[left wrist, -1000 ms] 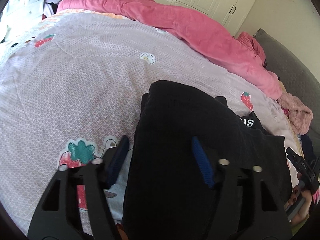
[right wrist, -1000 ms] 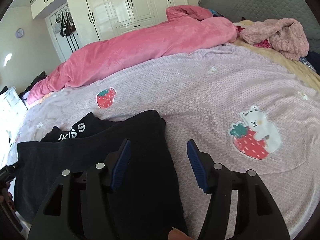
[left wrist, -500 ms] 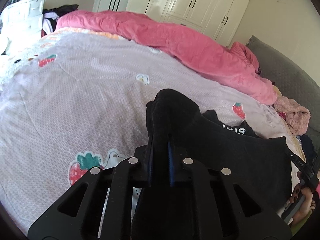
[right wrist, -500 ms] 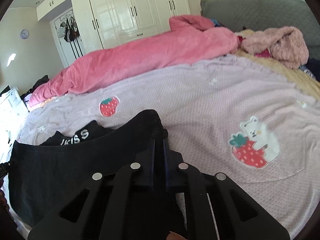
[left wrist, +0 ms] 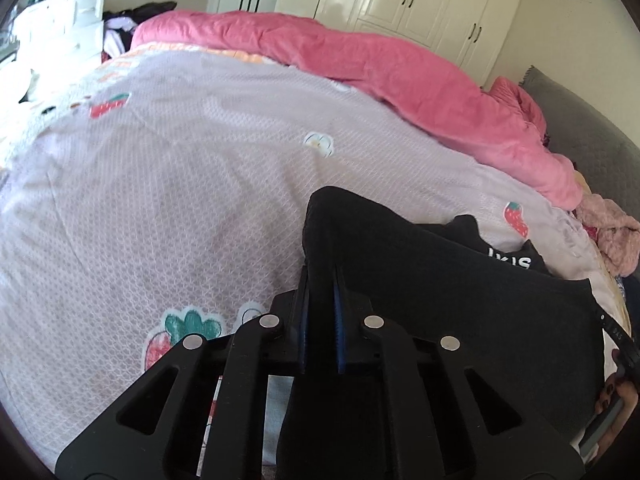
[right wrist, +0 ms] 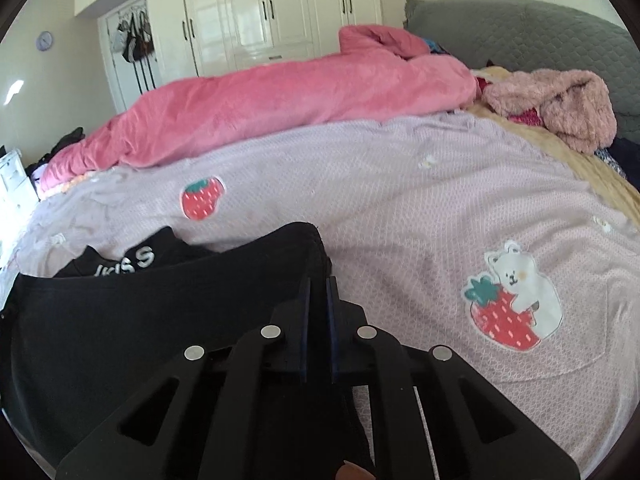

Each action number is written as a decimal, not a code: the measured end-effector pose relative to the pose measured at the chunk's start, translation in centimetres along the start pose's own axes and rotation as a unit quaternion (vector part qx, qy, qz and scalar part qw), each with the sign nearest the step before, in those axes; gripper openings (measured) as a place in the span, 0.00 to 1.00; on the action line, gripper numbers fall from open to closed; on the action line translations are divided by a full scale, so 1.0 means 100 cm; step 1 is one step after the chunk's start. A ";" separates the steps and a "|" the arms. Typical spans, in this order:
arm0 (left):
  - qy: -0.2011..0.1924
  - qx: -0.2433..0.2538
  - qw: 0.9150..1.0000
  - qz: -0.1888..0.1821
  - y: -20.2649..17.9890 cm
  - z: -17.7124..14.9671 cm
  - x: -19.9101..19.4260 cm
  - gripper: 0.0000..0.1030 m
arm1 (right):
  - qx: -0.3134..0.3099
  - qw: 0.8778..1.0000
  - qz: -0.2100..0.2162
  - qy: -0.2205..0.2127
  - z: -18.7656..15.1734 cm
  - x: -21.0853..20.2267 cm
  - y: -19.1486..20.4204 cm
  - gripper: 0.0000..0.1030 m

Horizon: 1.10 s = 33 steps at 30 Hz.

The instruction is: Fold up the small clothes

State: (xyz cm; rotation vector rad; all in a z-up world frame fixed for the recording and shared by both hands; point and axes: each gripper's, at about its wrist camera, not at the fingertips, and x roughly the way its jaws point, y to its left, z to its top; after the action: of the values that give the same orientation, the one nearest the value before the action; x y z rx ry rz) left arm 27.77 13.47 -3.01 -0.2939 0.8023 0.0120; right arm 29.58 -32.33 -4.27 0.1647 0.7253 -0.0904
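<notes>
So a second earlier both sets of tongs were hanging apart over the black garment point(left wrist: 460, 280); by this moment they'd snapped together on it. The left tongs point(left wrist: 320, 300) were clamped on its left corner, the cloth bunched into a rounded hump poking up past the blue pads point(left wrist: 339, 320). The right tongs point(right wrist: 317, 300) were clamped on the right corner the same way. The edge between them ran taut from one grip to the other and looked raised off the bed, so I'd guess the pickup was done and the fold-over was the next bit.

The garment lay at the near edge of the bed, on the lilac bedspread point(right wrist: 400, 200). It was soft, matte, thin knit, with white block lettering point(right wrist: 128, 264) on a part lying flat behind the raised edge. The bedspread had a fine honeycomb weave with strawberry and bear patches. A plush pink duvet point(left wrist: 360, 64) was rolled along the far side, and a fuzzy pink garment point(right wrist: 560, 104) sat far right.
</notes>
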 end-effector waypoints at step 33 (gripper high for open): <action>-0.019 0.032 0.999 0.029 -0.015 -0.010 -0.045 0.41 | -0.011 0.996 0.062 -0.056 -0.014 -0.071 0.017 0.71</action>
State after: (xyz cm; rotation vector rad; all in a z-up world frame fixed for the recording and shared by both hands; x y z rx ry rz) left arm 24.09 12.23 -0.08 -0.2097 0.7726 0.0458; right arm 23.60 -30.19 -0.38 0.1812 0.6029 0.0274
